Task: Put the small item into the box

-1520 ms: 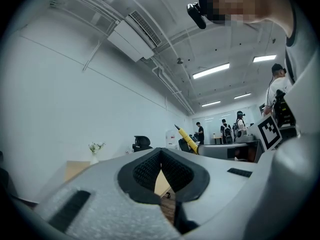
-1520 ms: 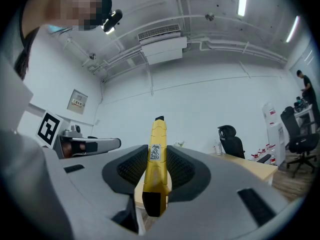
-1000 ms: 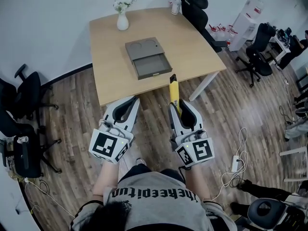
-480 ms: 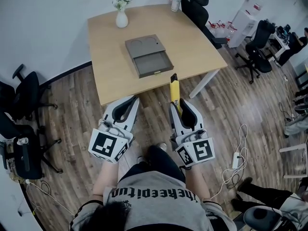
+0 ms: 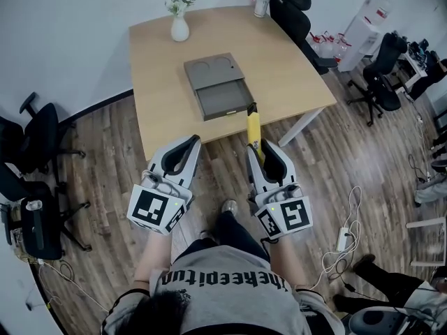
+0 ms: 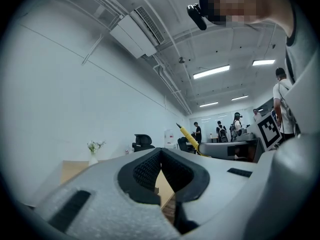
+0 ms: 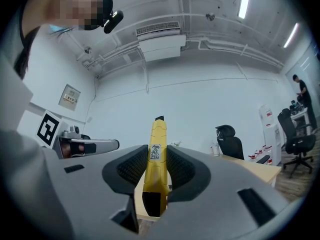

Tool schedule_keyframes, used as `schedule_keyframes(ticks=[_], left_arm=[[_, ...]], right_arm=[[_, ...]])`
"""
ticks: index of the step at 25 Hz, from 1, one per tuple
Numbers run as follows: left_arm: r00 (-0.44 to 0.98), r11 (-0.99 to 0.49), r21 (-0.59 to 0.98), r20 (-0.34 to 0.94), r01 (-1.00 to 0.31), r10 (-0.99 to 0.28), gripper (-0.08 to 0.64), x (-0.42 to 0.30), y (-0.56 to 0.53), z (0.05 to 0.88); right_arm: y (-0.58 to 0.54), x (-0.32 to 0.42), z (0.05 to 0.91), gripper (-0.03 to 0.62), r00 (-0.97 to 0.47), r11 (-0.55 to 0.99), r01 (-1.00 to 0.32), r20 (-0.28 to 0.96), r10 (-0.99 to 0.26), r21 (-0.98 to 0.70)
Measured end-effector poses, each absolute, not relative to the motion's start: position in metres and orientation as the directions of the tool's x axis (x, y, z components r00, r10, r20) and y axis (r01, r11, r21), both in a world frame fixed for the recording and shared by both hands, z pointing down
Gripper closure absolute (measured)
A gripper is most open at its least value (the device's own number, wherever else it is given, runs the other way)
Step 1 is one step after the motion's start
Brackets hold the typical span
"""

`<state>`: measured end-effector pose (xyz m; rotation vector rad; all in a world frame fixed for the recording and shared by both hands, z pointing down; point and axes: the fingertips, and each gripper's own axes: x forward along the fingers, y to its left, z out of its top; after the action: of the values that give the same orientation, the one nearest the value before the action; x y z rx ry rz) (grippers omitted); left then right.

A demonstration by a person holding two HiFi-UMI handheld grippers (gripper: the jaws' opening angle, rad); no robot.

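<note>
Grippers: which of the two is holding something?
The right gripper: its jaws clamp a yellow, black-tipped utility knife. The left gripper is shut on nothing.

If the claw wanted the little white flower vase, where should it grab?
Probably the round belly of the white ceramic vase, below its narrow neck, coming level from the near side. It stands upright near the far edge of the wooden table, and flowers block the top. Use the empty left claw; the right claw holds a yellow utility knife.
</note>
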<state>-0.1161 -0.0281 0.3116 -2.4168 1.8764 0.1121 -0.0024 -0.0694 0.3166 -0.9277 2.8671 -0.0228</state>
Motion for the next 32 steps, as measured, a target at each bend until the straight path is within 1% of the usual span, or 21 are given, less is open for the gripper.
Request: schedule_keyframes(ticks=[19, 32], left_arm=[[0.188, -0.186, -0.021, -0.105, -0.982, -0.977, 0.545, -0.132, -0.139, 0.306], [0.143, -0.14, -0.047, -0.092, -0.989, -0.985, 0.545, -0.12, -0.173, 0.309]], right_arm=[[-0.188, -0.025, 0.312, 0.472, -0.842, 0.85, -0.524, -0.113, -0.527, -0.056], [-0.23, -0.017, 0.32, 0.472, -0.866, 0.875, -0.478, -0.126, -0.485, -0.079]])
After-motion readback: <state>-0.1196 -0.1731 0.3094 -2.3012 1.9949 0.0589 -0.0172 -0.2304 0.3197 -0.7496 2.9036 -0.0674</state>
